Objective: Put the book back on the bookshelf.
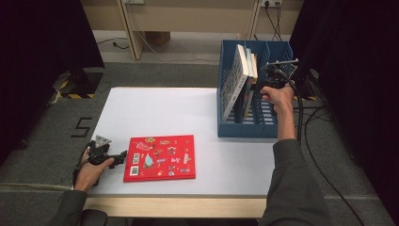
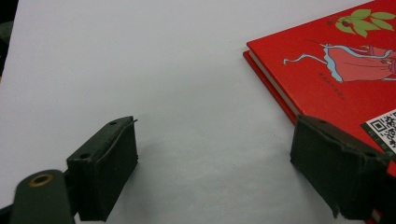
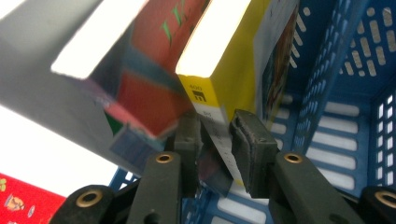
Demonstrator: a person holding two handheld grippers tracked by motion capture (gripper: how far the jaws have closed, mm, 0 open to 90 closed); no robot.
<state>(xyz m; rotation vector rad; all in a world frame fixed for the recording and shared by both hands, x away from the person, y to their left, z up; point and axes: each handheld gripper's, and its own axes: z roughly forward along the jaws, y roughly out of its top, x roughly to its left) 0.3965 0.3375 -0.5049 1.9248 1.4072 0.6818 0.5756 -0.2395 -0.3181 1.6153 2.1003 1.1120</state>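
A red picture book [image 1: 160,157] [image 2: 336,65] lies flat on the white table [image 1: 188,108] near its front left. My left gripper [image 1: 123,157] [image 2: 215,154] rests low on the table at the book's left edge, open, with bare table between its jaws and one jaw beside the book's corner. At the back right stands a blue slotted rack [image 1: 244,129] [image 3: 336,93] with several books leaning in it. My right gripper [image 1: 267,71] [image 3: 215,140] reaches into the rack, shut on the lower edge of a yellow-spined book [image 1: 254,70] [image 3: 224,60].
A larger book with a pale cover [image 1: 234,82] and a dark one [image 3: 154,93] lean to the left of the yellow book. Cables trail on the floor right of the table. Grey floor and a wooden frame lie beyond the table's far edge.
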